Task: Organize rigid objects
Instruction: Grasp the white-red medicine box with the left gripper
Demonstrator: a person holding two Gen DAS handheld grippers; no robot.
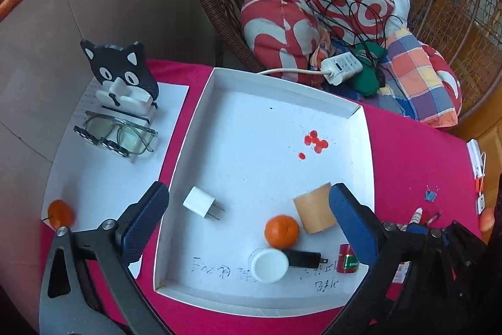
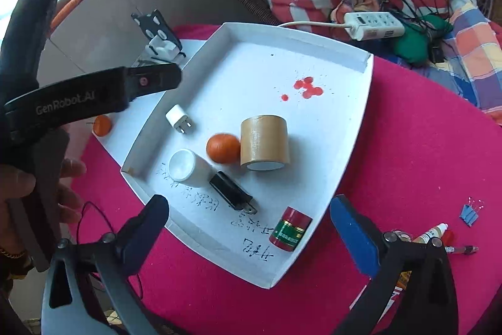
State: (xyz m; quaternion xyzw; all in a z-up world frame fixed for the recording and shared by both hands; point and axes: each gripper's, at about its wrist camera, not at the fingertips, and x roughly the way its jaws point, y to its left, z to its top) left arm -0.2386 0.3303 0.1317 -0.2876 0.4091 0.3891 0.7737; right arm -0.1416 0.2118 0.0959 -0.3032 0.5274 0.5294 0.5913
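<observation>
While both the left gripper and the right gripper hover with jaws apart and empty over the white tray, the person should probably (a judgement) fetch the mandarin lying outside on the counter.

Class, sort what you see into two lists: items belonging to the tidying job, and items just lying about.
Job: tray, white charger, black charger, tape roll, orange, white bottle, red bottle.

Lying about: glasses, cat stand, power strip, cushions, binder clips.
</observation>
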